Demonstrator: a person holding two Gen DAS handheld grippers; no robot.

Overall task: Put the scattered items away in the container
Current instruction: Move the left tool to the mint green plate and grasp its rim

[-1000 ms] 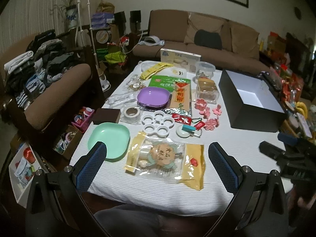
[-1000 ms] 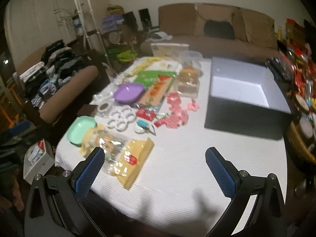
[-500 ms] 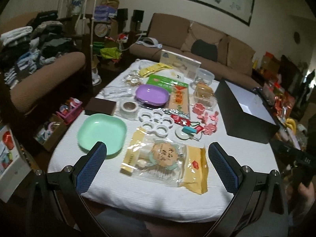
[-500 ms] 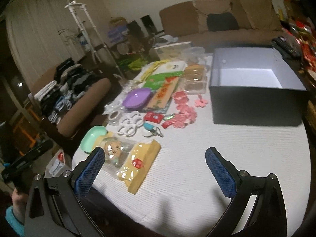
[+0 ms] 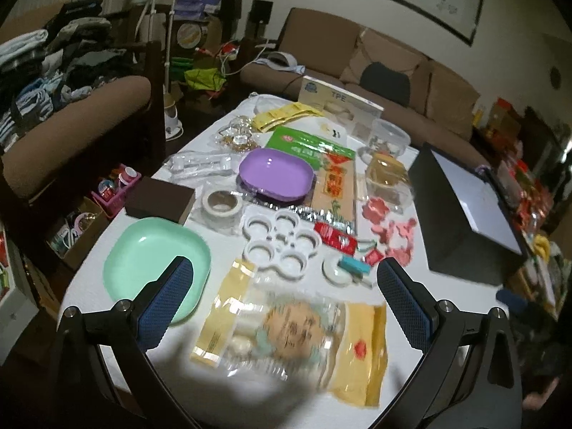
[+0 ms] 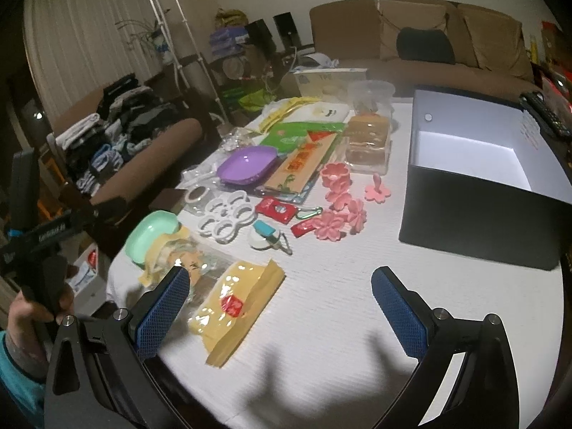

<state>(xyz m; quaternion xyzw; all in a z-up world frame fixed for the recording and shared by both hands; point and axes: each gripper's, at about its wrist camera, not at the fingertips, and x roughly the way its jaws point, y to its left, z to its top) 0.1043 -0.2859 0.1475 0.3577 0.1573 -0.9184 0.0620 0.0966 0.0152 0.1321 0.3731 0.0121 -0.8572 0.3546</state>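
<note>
A white table point(image 6: 321, 339) holds scattered items: a clear and yellow snack bag point(image 5: 293, 332), a mint green plate point(image 5: 153, 254), a purple plate point(image 5: 275, 175), a white ring tray point(image 5: 282, 243), a tape roll point(image 5: 220, 205), pink flower shapes point(image 6: 339, 211) and red packets point(image 5: 336, 239). An open black box point(image 6: 482, 178) with a white inside stands at the right. My left gripper point(image 5: 282, 293) is open and empty above the snack bag. My right gripper point(image 6: 279, 304) is open and empty over the table's near edge, beside the snack bag point(image 6: 232, 304).
A brown box point(image 5: 159, 200), a green packet point(image 5: 307, 143), clear tubs point(image 5: 388, 175) and a white TPE box point(image 5: 339, 103) sit further back. Sofas point(image 5: 393, 82) stand behind and to the left. Clutter lies on the floor to the left point(image 5: 103, 196).
My left gripper has moved forward and lower over the snack bag. My right gripper has tilted and shifted a little; the box now looks nearer. Both stay open.
</note>
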